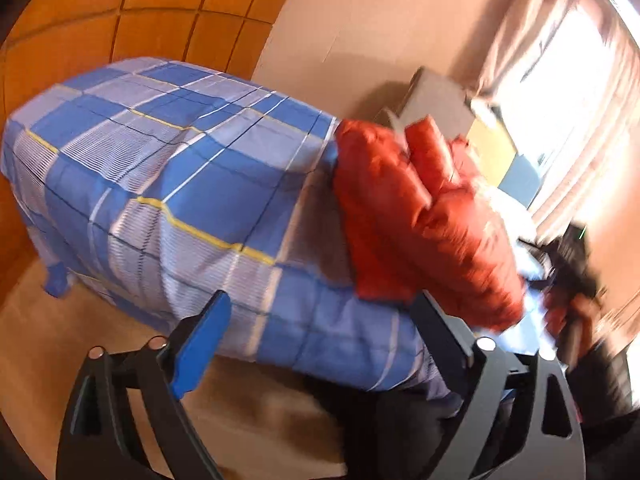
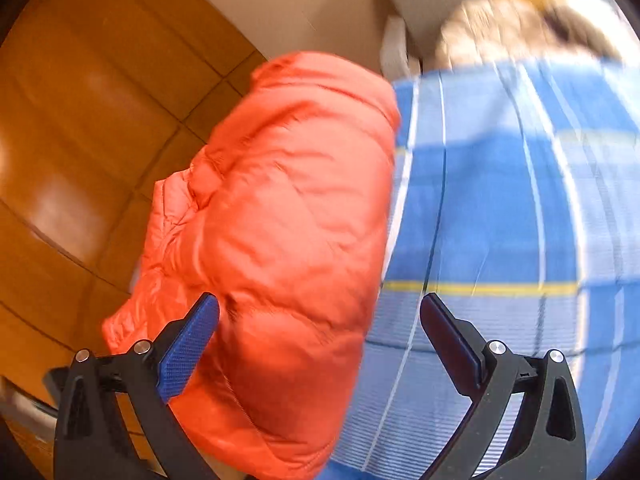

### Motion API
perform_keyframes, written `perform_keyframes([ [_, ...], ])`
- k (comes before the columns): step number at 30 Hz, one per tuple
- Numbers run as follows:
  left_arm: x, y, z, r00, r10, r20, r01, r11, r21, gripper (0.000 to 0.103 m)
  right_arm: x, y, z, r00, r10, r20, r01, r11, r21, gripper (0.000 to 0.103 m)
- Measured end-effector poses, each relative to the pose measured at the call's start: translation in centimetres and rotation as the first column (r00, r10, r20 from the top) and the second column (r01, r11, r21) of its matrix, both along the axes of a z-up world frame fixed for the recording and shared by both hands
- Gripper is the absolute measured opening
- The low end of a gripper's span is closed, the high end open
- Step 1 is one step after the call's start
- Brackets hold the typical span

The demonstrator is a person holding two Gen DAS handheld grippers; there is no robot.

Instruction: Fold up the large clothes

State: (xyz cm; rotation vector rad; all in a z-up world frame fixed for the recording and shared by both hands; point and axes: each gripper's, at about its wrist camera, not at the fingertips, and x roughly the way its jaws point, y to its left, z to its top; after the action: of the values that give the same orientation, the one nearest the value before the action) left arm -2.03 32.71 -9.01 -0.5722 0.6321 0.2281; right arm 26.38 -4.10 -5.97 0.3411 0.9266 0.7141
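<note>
Right wrist view: my right gripper [image 2: 320, 332] gapes empty over the orange puffer jacket [image 2: 276, 208].
Left gripper [image 1: 320, 328]: spread, holding nothing.
Progress: jacket bunched on the plaid bed [image 1: 160, 168]; folding seems unfinished.

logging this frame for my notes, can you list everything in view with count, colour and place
puffy jacket: one, orange-red, bunched at one end of the bed, hanging over its edge
bed cover: one, blue and pale checks with yellow and white lines, spread over the bed
floor: orange-brown tiles, beside the bed
wall: beige, behind the bed
curtain: pale, sunlit, far right in the left wrist view
fluffy item: one, tan, blurred, at the far end of the bed; cannot tell what it is
left gripper: black with blue-padded fingers, open, holding nothing
right gripper: same build, open, jacket in front of it
</note>
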Motion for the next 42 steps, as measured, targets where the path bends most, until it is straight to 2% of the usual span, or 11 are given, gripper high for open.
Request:
perform_keyframes([
  [3, 1.1, 0.2, 0.6, 0.999, -0.014, 0.047, 0.016, 0.999, -0.051, 0.098, 0.3, -0.2, -1.7, 0.998, 0.008, -0.065, -0.003, 0.997, 0.076, 0.100],
  [8, 5.1, -0.6, 2.1, 0.989, -0.097, 0.108, 0.107, 0.990, -0.094, 0.101, 0.4, 0.4, -3.1, 0.994, 0.030, -0.100, -0.019, 0.994, 0.107, 0.100],
  [12, 10.4, -0.7, 2.3, 0.979, -0.194, 0.062, 0.199, 0.976, -0.086, 0.101, 0.3, 0.5, -3.5, 0.994, 0.034, -0.101, -0.023, 0.994, 0.106, 0.100],
  [15, 14.0, -0.5, 1.9, 0.964, -0.267, 0.016, 0.267, 0.962, -0.060, 0.101, -0.7, 0.4, -3.0, 0.998, 0.034, -0.058, -0.032, 0.999, 0.042, 0.100],
  [18, 17.0, -0.2, 1.3, 0.941, -0.339, -0.017, 0.338, 0.940, -0.043, 0.101, -2.4, 1.5, -1.8, 0.998, 0.032, 0.060, -0.024, 0.992, -0.127, 0.100],
  [22, 20.0, 0.7, -0.1, 0.900, -0.433, -0.046, 0.430, 0.900, -0.067, 0.101, -3.3, 3.2, -0.9, 0.988, 0.060, 0.141, -0.023, 0.968, -0.250, 0.100],
  [25, 21.5, 1.3, -1.6, 0.871, -0.489, -0.053, 0.482, 0.869, -0.111, 0.101, -2.7, 4.0, -1.2, 0.991, 0.075, 0.115, -0.044, 0.967, -0.250, 0.100],
  [29, 22.9, 1.7, -3.4, 0.825, -0.564, -0.021, 0.554, 0.816, -0.163, 0.099, -1.6, 4.7, -2.3, 0.994, 0.102, 0.048, -0.091, 0.977, -0.193, 0.100],
  [33, 23.1, 1.8, -4.2, 0.798, -0.602, 0.033, 0.598, 0.782, -0.179, 0.078, -1.4, 6.6, -3.0, 0.990, 0.139, 0.014, -0.135, 0.978, -0.159, 0.099],
  [37, 22.7, 2.2, -4.5, 0.794, -0.602, 0.080, 0.605, 0.775, -0.182, 0.062, -2.1, 7.5, -2.4, 0.987, 0.149, 0.066, -0.132, 0.970, -0.206, 0.078],
  [42, 22.6, 2.0, -4.1, 0.793, -0.597, 0.124, 0.609, 0.774, -0.173, 0.049, -3.3, 7.8, -1.1, 0.979, 0.147, 0.143, -0.105, 0.958, -0.269, 0.050],
])
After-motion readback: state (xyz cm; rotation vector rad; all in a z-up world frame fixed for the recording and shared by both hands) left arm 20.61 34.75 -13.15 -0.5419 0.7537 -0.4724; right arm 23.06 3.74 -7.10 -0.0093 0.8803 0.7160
